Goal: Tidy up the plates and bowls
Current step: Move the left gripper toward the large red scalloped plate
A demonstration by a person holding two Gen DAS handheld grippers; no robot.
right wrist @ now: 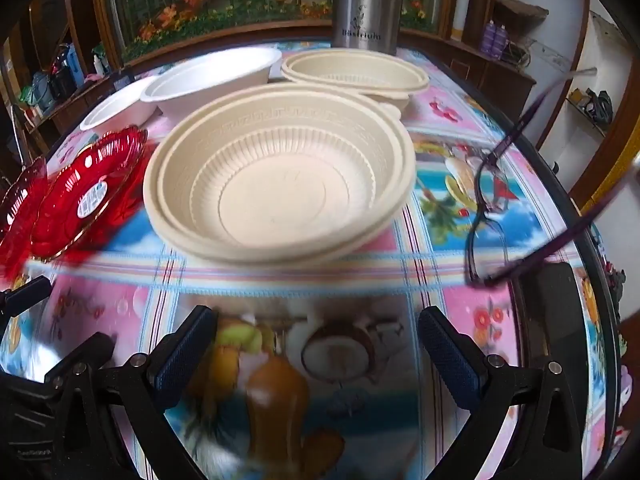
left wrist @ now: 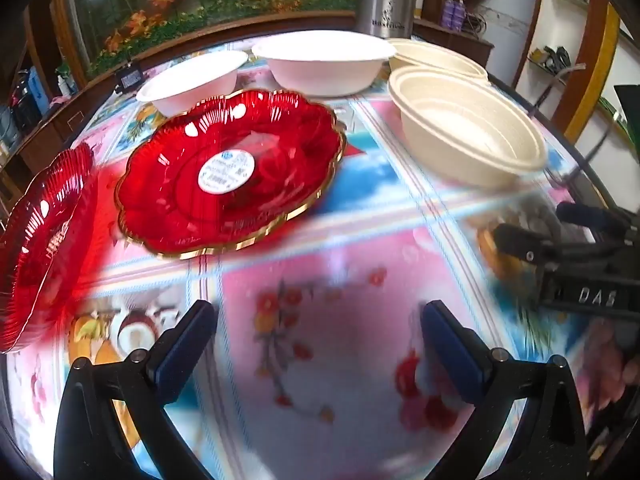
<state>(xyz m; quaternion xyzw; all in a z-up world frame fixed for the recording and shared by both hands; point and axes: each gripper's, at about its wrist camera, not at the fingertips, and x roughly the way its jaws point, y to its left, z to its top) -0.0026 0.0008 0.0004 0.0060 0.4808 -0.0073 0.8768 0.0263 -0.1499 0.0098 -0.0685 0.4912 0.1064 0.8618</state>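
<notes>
Both hand-held grippers [left wrist: 316, 344] [right wrist: 316, 344] agape over tablecloth [left wrist: 340, 272].

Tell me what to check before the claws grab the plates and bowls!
1. Left claw open and empty: ok.
2. Right claw open and empty: ok.
3. Red plate lying flat, nothing stacked on it: ok, only a sticker in its middle.
4. Near cream bowl upright and empty: ok.
5. Glasses clear of the bowls: ok, they lie apart, to the right of them.
6. Second red plate fully on the table: cannot tell, it is cut off at the picture's edge.
</notes>
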